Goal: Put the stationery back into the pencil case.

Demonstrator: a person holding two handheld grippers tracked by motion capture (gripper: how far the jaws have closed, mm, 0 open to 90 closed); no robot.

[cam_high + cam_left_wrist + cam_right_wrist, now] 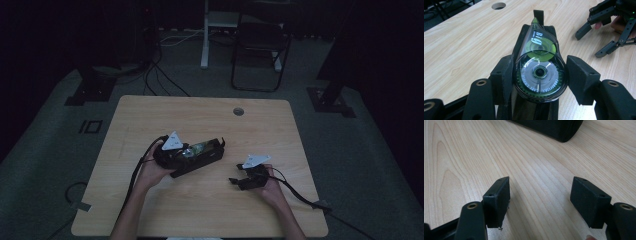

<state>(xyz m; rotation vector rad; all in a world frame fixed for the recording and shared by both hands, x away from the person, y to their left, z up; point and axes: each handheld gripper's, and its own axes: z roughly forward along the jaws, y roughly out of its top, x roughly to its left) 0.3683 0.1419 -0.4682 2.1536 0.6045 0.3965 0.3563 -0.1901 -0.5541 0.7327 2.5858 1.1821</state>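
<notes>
A clear and green correction tape dispenser lies along the open top of a black zip pouch. My left gripper is shut on its round body, one pad against each side. From above, the left gripper holds the correction tape dispenser over the black zip pouch at the table's middle. My right gripper rests low on the wood to the right, open with nothing between its jaws. The right gripper faces bare wood, with an end of the pouch farther off. Its open jaws also show in the left gripper view.
The wooden table has a round cable hole near its far edge. A folding chair and a white desk leg stand on the dark floor beyond. Cables trail from both grippers toward the near corners.
</notes>
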